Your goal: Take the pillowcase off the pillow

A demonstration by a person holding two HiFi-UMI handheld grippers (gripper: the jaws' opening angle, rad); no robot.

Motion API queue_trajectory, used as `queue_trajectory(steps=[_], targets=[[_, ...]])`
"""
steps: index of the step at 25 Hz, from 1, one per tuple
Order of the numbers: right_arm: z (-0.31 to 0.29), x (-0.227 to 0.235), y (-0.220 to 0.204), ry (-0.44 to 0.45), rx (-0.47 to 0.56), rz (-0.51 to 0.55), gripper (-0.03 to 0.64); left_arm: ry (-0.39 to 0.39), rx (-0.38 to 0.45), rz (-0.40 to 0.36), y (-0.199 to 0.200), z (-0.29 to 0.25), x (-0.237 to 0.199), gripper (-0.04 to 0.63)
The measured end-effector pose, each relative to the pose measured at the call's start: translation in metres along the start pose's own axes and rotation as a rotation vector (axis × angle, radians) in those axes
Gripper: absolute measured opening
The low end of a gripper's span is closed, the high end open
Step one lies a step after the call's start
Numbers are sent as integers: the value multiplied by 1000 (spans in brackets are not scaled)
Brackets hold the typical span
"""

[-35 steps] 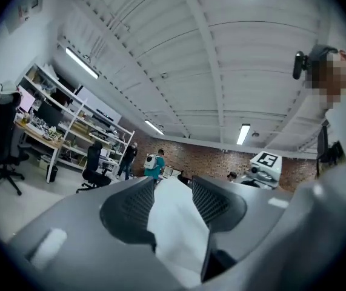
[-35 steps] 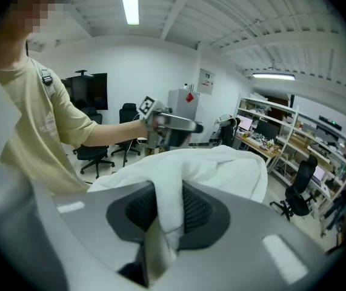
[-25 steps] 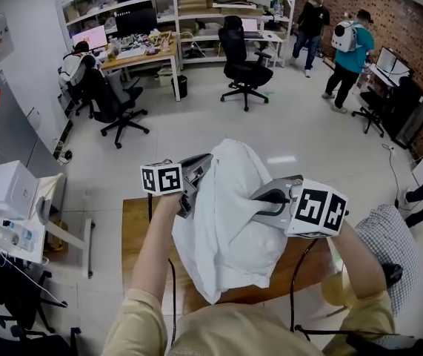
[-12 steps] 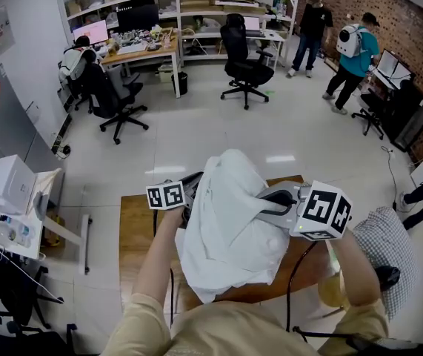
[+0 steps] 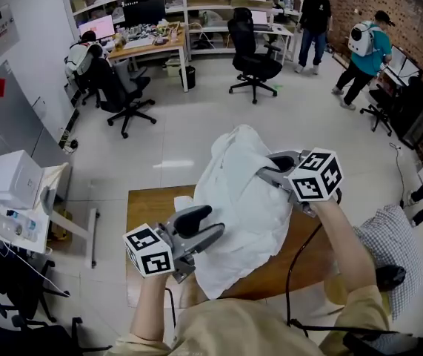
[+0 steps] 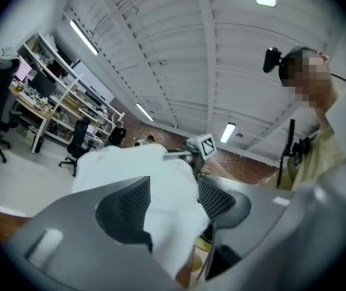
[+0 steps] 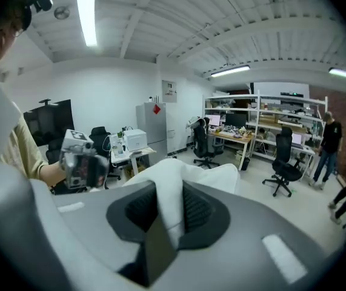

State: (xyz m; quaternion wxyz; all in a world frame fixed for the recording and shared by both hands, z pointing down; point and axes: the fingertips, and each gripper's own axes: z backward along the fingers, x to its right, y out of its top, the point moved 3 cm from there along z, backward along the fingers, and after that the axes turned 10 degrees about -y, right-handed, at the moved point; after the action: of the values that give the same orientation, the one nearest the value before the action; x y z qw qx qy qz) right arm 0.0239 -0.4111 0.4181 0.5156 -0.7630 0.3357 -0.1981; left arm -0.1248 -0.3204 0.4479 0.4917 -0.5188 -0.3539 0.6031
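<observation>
A white pillow in its pillowcase (image 5: 241,213) hangs over the wooden table (image 5: 143,206), lifted at its top. My right gripper (image 5: 264,170) is shut on a fold of the pillowcase (image 7: 171,193) near the upper right, the cloth pinched between its pads. My left gripper (image 5: 212,222) is low at the pillow's left edge, drawn back toward my body. Its jaws have just been opening and now stand apart. White cloth (image 6: 160,187) shows in the gap between them, and the pads do not press on it.
Black office chairs (image 5: 254,61) and desks with monitors (image 5: 148,39) stand across the floor behind. Two people (image 5: 363,47) stand at the back right. A white printer (image 5: 10,180) sits on a cart at the left. Checked fabric (image 5: 392,236) lies at the right.
My left gripper let go of the pillowcase, opened, and dropped back to the lower left. The right gripper stayed shut on the cloth and shifted up and right with it.
</observation>
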Motion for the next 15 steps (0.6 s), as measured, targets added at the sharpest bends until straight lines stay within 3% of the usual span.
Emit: queue_trajectory(steps=[3,5,7,10,12,13,14,15], targets=[[-3,17,7,2,-1,-14,69,-37,-126,-32,-37,-49,34,235],[-6,22,8,10,8,-29,72,-14,-202,-98,-62,-78,41,235],[-10,23,4,11,11,-43,74,49,-268,-167,-83,-98,37,235],[-14,19,-1,1,8,-42,74,204,-400,-247,-107,-115,17,233],[-16,20,-3,-17,9,-38,74,309,-487,-324,-120,-119,1,172],[-18,21,-4,-29,10,-38,74,332,-511,-353,-126,-118,-4,87],[-20,23,-5,-41,12,-41,74,323,-516,-367,-132,-117,-7,23],[-20,26,-6,-53,17,-51,74,282,-509,-356,-138,-116,-6,15]])
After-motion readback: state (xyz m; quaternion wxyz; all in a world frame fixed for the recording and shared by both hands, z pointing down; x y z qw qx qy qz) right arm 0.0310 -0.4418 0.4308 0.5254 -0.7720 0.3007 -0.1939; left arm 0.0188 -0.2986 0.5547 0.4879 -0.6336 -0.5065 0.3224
